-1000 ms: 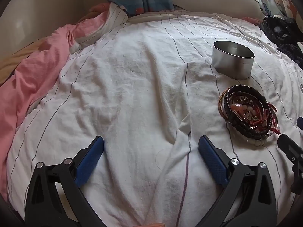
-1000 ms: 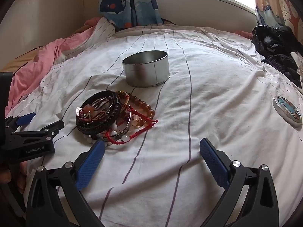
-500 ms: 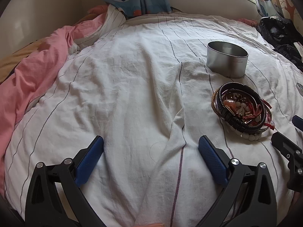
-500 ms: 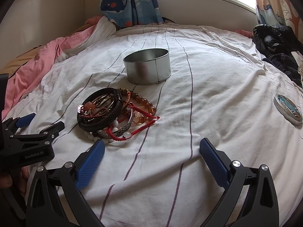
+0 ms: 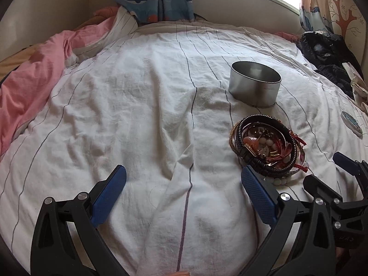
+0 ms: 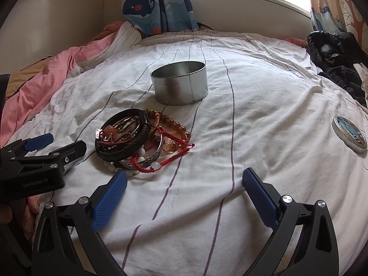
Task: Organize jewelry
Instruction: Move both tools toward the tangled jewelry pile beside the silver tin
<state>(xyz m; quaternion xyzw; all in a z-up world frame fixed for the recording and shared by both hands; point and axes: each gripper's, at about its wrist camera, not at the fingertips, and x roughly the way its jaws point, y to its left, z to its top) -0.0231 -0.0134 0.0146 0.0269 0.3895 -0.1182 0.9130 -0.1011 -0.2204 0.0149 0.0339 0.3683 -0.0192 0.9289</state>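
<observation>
A tangled pile of bracelets (image 5: 266,143) (image 6: 140,141), black braided, red cord, amber and white beads, lies on the white striped bedsheet (image 5: 142,105). Behind it stands an open round metal tin (image 5: 254,84) (image 6: 180,82), which looks empty. My left gripper (image 5: 184,192) is open over bare sheet, its right finger just in front of the pile's near-left edge. My right gripper (image 6: 184,194) is open too, with the pile just beyond its left finger. Each gripper shows in the other's view, the right gripper (image 5: 331,172) and the left gripper (image 6: 57,143) flanking the pile.
The tin's round lid (image 6: 349,134) (image 5: 352,123) lies on the sheet far right. Dark clothes (image 6: 333,53) are heaped at the right edge, a pink blanket (image 5: 30,80) at the left. A whale-print curtain (image 6: 156,4) and the window wall close off the back.
Both grippers have drawn nearer the bracelet pile, which now sits closer to their fingers. The left view has swung right, so tin and pile lie more toward its centre. Both stay open.
</observation>
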